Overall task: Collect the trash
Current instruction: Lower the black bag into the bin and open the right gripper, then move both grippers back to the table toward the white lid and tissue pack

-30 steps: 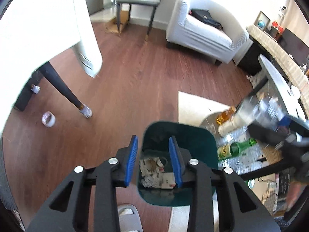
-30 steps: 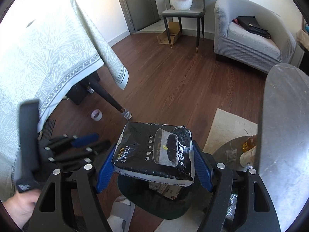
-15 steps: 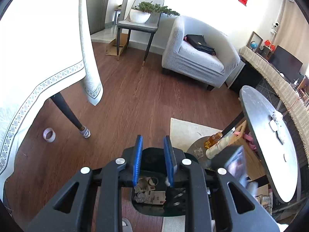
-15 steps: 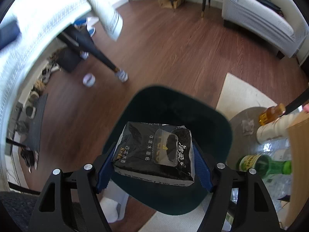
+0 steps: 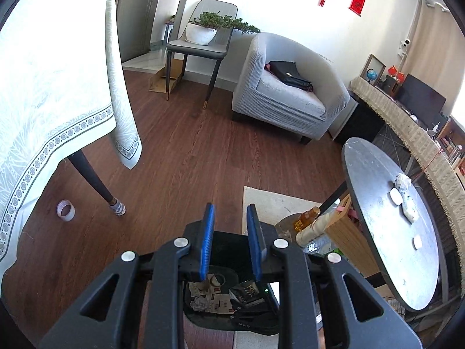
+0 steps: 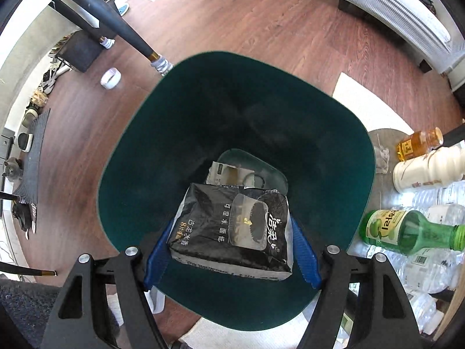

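Note:
My right gripper (image 6: 232,234) points down into a dark green trash bin (image 6: 203,110) and holds a black tissue pack (image 6: 232,224) between its blue pads. Its jaws are starting to open, with the pads still against the pack's sides. Paper scraps (image 6: 229,173) lie on the bin floor under the pack. In the left wrist view my left gripper (image 5: 229,212) hangs above the same bin (image 5: 203,317), its jaws a narrow gap apart with nothing between them. Below it the pack (image 5: 247,292) shows beside paper trash (image 5: 209,293).
A green glass bottle (image 6: 407,231), a white bottle (image 6: 427,171) and an amber bottle (image 6: 418,144) lie right of the bin. A tape roll (image 6: 110,78) and a table leg (image 6: 130,37) are on its left. A round grey table (image 5: 386,218) bears crumpled tissues (image 5: 402,181).
My right gripper has come down with the pack, from above the bin into its mouth. My left gripper has risen and tilted up, and its jaws have narrowed.

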A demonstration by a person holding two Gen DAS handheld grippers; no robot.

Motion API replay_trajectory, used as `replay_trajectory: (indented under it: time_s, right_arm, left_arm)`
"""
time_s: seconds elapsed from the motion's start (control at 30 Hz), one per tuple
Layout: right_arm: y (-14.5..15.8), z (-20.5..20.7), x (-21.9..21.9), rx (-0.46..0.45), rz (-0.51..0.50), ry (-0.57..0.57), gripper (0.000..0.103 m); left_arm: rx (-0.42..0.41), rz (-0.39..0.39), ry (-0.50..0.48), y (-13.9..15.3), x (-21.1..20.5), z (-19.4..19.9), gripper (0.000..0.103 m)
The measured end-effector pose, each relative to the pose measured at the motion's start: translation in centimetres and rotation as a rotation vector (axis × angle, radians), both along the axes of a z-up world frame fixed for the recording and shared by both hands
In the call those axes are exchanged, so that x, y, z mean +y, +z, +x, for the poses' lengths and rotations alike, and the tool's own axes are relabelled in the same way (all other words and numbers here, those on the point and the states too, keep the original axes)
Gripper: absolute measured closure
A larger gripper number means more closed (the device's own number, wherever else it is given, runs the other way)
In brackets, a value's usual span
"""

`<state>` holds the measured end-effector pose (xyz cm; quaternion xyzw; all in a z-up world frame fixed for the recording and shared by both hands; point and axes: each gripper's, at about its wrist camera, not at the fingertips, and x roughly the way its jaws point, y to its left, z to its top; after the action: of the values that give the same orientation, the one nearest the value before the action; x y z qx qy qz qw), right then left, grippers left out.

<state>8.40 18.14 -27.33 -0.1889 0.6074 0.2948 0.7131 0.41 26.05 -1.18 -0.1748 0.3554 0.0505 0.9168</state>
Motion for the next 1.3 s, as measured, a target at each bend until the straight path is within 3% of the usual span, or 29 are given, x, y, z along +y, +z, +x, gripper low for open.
replay_trajectory:
  time_s: [0.1, 0.4, 0.77, 1.03, 1.3]
  right_arm:
    - [-0.2, -0.5, 0.0, -0.004, -0.003, 0.024, 0.012]
    - [4.2, -1.4, -0.3, -0.083, 0.068, 0.050, 0.011]
    - [12.2, -2.8, -0.5, -0.179, 0.226, 0.088, 0.011]
    - [18.2, -3.2, -2.1, -0.299, 0.321, 0.091, 0.021]
    - [23.2, -1.8, -7.3, -0.416, 0.366, 0.003, 0.027]
  left_arm:
    - [-0.019, -0.016, -0.001, 0.4, -0.1, -0.1, 0.077]
    - [-0.076, -0.032, 0.013, 1.9, -0.4, -0.1, 0.061]
    - [-0.114, -0.021, 0.069, 3.5, -0.4, -0.2, 0.056]
    - [-0.157, -0.015, 0.127, 4.7, 0.6, -0.9, 0.051]
    - [-0.190, -0.032, 0.131, 5.5, -0.8, -0.8, 0.048]
